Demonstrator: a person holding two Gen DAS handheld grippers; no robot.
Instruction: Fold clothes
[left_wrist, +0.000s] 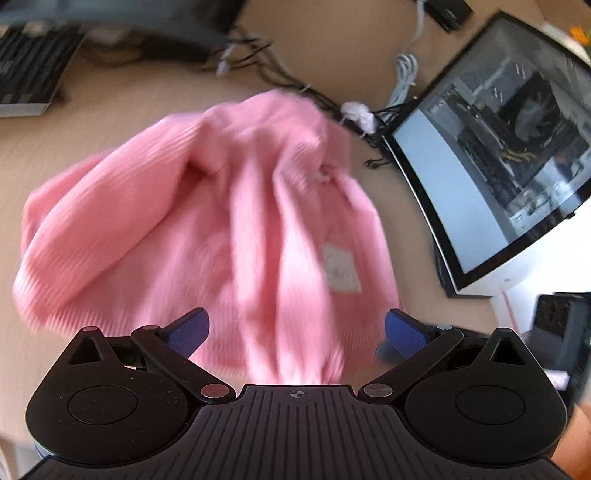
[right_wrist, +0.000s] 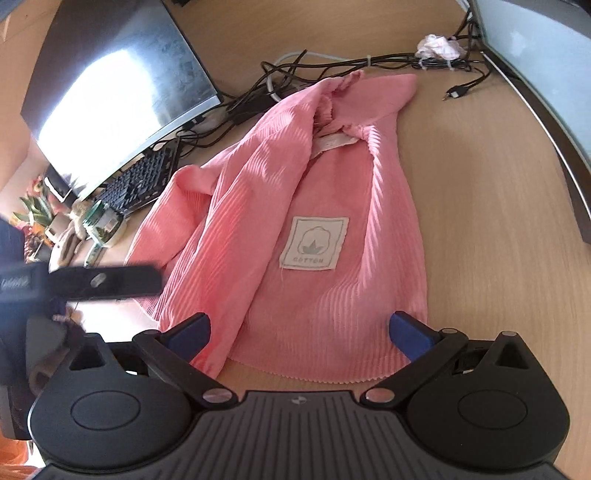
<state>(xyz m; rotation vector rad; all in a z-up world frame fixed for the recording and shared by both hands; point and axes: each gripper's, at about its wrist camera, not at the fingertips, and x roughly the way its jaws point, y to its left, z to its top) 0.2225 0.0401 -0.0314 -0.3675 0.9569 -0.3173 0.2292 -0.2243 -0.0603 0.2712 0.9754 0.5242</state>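
Note:
A pink ribbed garment (right_wrist: 295, 206) with a white cotton patch (right_wrist: 314, 243) lies crumpled on the wooden desk (right_wrist: 498, 240). Its hem points toward my right gripper (right_wrist: 299, 332), which is open above that hem with nothing between its blue pads. In the left wrist view the same pink garment (left_wrist: 207, 229) looks blurred, and my left gripper (left_wrist: 297, 330) hovers open over its near edge. The other gripper's black body (right_wrist: 107, 280) shows at the left of the right wrist view.
A monitor (right_wrist: 122, 92), a black keyboard (right_wrist: 140, 181) and tangled cables (right_wrist: 295, 74) sit behind the garment. A glass-sided computer case (left_wrist: 498, 147) stands to the right. A crumpled tissue (right_wrist: 439, 46) lies among the cables. Small clutter (right_wrist: 74, 229) lines the left.

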